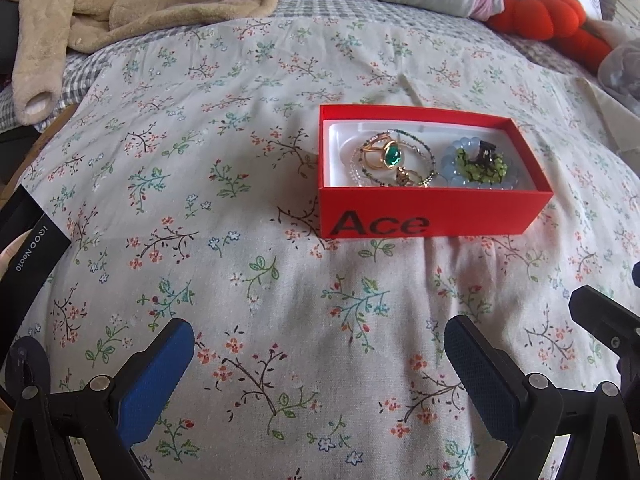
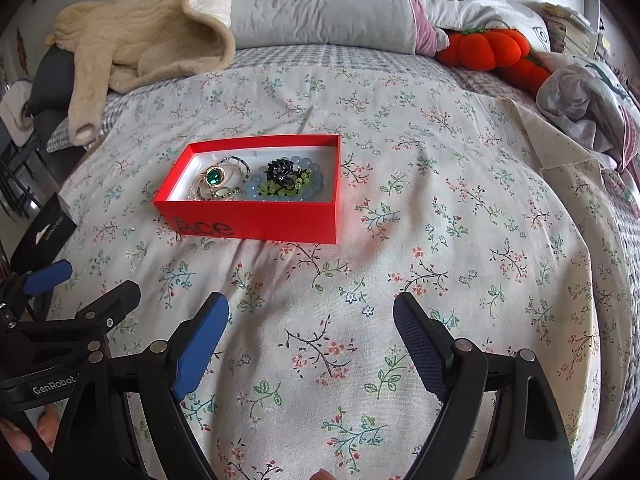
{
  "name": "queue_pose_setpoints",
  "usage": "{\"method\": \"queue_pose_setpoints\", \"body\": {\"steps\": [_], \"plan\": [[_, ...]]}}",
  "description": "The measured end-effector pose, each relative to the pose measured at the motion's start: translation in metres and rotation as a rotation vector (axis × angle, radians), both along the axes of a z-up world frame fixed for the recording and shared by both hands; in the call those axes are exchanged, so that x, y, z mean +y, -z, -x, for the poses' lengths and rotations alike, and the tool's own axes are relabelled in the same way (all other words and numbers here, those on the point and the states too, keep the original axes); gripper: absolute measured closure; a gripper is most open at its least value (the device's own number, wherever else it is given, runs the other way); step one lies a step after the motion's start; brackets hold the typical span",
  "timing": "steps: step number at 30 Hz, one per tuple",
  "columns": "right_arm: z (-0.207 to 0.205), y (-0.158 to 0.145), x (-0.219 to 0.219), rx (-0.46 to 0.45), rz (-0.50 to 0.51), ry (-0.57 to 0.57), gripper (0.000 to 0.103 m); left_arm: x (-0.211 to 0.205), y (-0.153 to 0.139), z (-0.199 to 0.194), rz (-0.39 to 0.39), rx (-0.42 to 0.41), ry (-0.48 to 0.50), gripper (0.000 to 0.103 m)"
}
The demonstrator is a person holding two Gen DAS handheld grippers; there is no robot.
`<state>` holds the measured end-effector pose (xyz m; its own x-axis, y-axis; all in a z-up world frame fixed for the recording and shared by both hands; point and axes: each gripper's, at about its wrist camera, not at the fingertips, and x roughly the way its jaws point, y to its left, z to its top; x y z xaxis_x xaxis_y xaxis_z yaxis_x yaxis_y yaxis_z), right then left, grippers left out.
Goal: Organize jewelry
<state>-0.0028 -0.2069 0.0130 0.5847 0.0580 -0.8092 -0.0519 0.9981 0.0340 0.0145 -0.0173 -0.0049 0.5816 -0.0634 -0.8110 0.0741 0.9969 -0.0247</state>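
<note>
Floral bedspread (image 1: 248, 240) carries one red box (image 1: 432, 216), lid off, white-lined. Inside, left: gold ring with green stone (image 1: 390, 155) among thin beaded chains; right: pale blue bead bracelet (image 1: 454, 172) around green beads and a black clip. Left gripper (image 1: 320, 364) and right gripper (image 2: 312, 340) both gape wide, empty, well short of it.

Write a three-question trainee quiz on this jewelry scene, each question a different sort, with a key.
1. True or false: the open red cardboard box printed "Ace" rests on the floral bedspread.
2. The gold ring with the green stone lies: A) on the bedspread B) inside the box C) in a tool.
3. Fill in: the left tool and right tool both hold ____.

Key: 1 true; 2 B; 3 nothing, jaws standing open.
</note>
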Motion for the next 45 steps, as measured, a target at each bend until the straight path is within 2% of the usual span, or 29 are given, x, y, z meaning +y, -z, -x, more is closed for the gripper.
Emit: {"method": "queue_pose_setpoints", "body": {"steps": [36, 45], "plan": [[0.0, 0.002, 0.0, 0.001, 0.007, 0.001, 0.016, 0.0, 0.001, 0.001, -0.016, 0.002, 0.016, 0.0], [-0.004, 0.009, -0.001, 0.019, 0.016, -0.004, 0.016, -0.002, 0.011, -0.004, -0.035, 0.029, 0.048, 0.0]]}}
